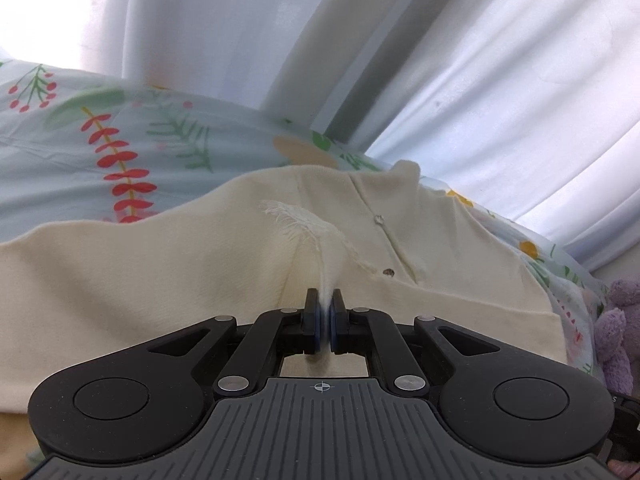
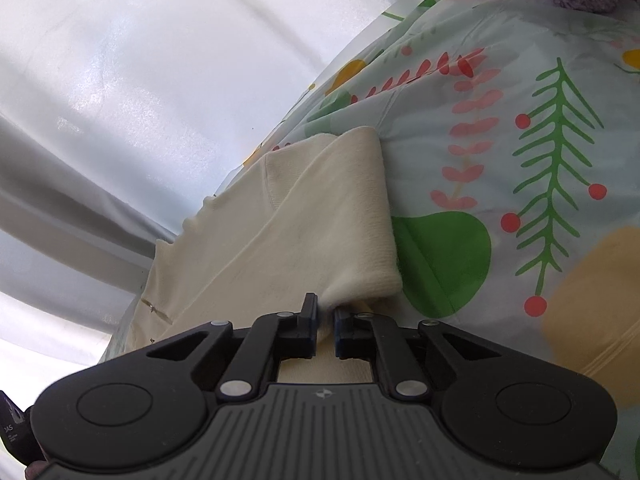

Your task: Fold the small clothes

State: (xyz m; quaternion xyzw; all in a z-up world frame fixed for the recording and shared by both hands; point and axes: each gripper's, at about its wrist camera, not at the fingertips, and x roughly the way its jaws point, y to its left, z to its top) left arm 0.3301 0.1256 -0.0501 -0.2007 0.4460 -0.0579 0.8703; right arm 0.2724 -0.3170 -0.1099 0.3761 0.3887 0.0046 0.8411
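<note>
With my left gripper [image 1: 329,300] pinching a thin ridge of the cream garment [image 1: 160,276] and my right gripper [image 2: 326,312] clamped on its cuff, I judge uneven pulls could slip either hold.

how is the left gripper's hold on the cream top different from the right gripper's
The left gripper pinches a thin raised ridge of the cream top near its buttons; the right gripper grips a thick folded edge. The left fingers nearly meet; the right fingers stand slightly apart around the cloth. Both are shut on the same garment, over the floral bedsheet.
</note>
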